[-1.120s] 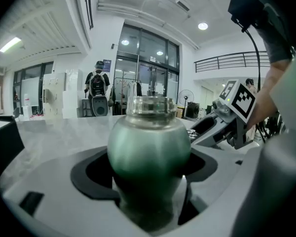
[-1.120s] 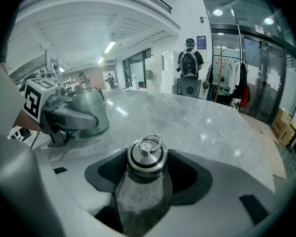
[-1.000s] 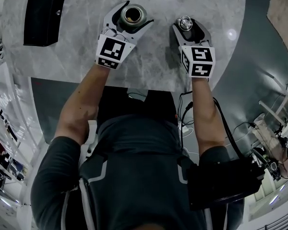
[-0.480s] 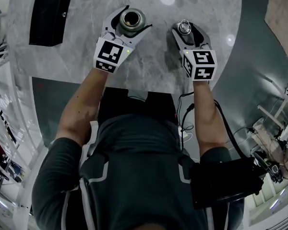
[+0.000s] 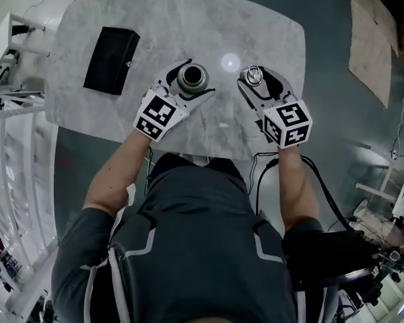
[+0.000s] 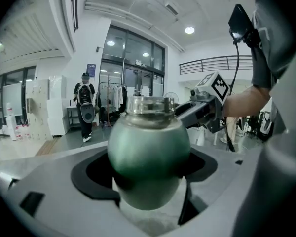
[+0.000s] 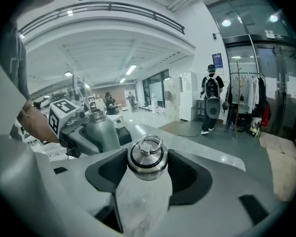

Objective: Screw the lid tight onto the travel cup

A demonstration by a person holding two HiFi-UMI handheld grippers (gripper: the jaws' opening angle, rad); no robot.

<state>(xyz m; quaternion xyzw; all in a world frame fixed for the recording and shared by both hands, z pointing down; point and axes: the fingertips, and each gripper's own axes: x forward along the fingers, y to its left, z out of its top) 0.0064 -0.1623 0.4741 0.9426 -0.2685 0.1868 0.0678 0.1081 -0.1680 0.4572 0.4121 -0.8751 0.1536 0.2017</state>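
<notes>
One cup [image 5: 192, 77], one lid [image 5: 254, 76], both higher

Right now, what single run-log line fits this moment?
left gripper: shut on travel cup, mouth open | right gripper: shut on lid, ring up | lid: not yet on cup, held apart beside it

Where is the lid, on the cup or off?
Off. The right gripper holds the lid apart from the cup, whose mouth is open in the left gripper.

Right claw [image 7: 147, 171] clamps the steel lid [image 7: 147, 158] — travel cup [image 7: 101, 131] near, beyond it.
</notes>
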